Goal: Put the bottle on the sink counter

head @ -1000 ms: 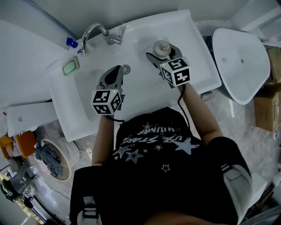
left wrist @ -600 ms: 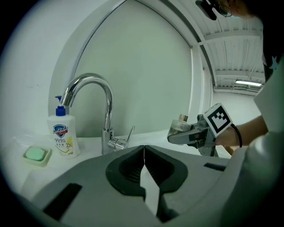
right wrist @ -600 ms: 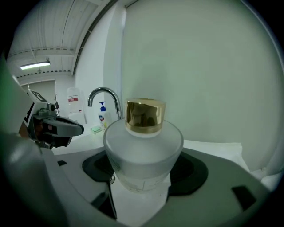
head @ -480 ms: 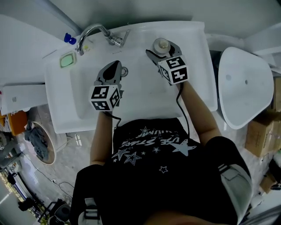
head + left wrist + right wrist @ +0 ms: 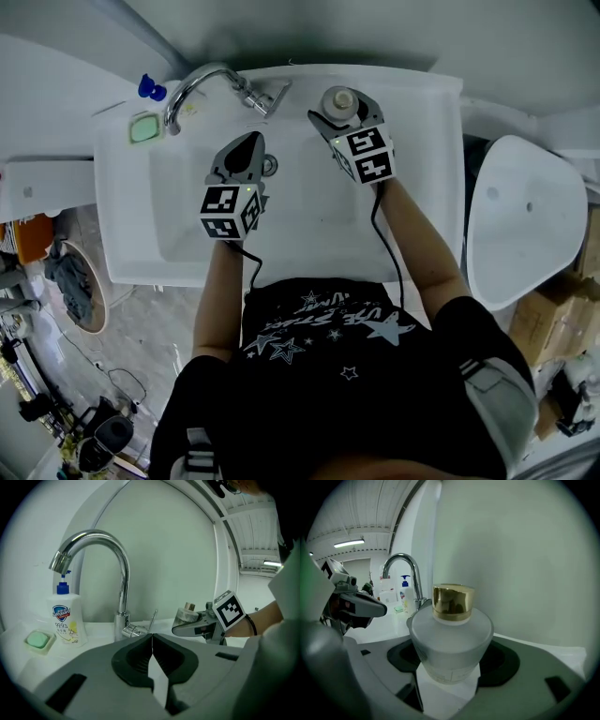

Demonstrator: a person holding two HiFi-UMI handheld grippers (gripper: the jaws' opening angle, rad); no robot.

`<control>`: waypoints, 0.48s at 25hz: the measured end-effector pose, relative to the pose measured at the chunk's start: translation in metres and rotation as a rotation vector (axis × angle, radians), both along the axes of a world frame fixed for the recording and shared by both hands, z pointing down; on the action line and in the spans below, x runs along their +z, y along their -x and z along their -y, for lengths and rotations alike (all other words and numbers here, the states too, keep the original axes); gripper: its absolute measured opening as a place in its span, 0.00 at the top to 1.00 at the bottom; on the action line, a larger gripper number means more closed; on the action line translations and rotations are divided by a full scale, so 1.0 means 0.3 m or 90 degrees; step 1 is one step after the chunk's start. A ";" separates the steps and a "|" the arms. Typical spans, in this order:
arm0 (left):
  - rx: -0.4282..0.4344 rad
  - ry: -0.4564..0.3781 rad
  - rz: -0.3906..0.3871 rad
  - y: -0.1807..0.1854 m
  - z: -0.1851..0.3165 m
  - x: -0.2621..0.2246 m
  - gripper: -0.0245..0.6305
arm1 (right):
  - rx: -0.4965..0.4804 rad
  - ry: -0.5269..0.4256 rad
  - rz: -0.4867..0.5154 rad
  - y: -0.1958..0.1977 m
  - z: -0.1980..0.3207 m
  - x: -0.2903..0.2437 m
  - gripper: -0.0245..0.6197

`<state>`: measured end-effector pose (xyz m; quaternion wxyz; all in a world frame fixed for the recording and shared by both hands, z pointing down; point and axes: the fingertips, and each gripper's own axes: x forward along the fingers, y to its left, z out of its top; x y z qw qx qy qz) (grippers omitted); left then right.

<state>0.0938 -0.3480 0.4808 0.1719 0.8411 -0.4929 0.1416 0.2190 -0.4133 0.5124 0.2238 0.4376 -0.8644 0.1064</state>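
A frosted glass bottle [image 5: 451, 639] with a gold cap stands upright between the jaws of my right gripper [image 5: 343, 105], which is shut on it. In the head view the bottle [image 5: 342, 97] is over the sink counter [image 5: 422, 141], at the back, right of the tap. Whether its base touches the counter is hidden. The left gripper view shows the bottle [image 5: 186, 616] held in the right gripper [image 5: 190, 629] beyond the tap. My left gripper [image 5: 251, 142] hangs over the basin near the drain, its jaws shut on nothing [image 5: 152, 641].
A chrome tap [image 5: 202, 80] arches over the basin, with its lever [image 5: 272, 96] beside it. A hand soap bottle [image 5: 65, 620] with a blue pump and a green soap bar [image 5: 143, 127] sit at the counter's back left. A second white basin [image 5: 520, 225] lies to the right. The wall rises close behind.
The head view has swung, so the sink sits squarer in frame. Both grippers hold nearly the same places over the sink; the right one has edged toward the back with the bottle.
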 end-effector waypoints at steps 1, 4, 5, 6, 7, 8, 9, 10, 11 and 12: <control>-0.001 0.003 0.003 0.003 0.012 0.011 0.95 | -0.006 0.001 -0.003 0.011 0.016 0.015 0.45; -0.007 0.011 0.009 0.014 0.046 0.038 0.95 | -0.022 0.002 -0.015 0.038 0.062 0.049 0.45; -0.010 0.013 0.009 0.020 0.056 0.045 0.95 | -0.026 0.003 -0.019 0.048 0.076 0.058 0.45; -0.013 0.016 0.008 0.027 0.065 0.052 0.95 | -0.030 0.003 -0.023 0.058 0.088 0.067 0.45; -0.015 0.019 0.008 0.033 0.073 0.059 0.95 | -0.032 0.004 -0.025 0.067 0.099 0.076 0.45; -0.016 0.022 0.007 0.037 0.078 0.066 0.95 | -0.034 0.006 -0.026 0.075 0.109 0.082 0.45; -0.015 0.024 0.007 0.039 0.083 0.071 0.95 | -0.035 0.008 -0.027 0.082 0.116 0.086 0.45; -0.015 0.026 0.007 0.041 0.087 0.075 0.95 | -0.036 0.009 -0.027 0.088 0.123 0.089 0.45; -0.014 0.028 0.007 0.042 0.090 0.077 0.95 | -0.037 0.011 -0.027 0.092 0.130 0.092 0.45; -0.015 0.029 0.006 0.044 0.092 0.078 0.95 | -0.038 0.012 -0.028 0.095 0.135 0.096 0.45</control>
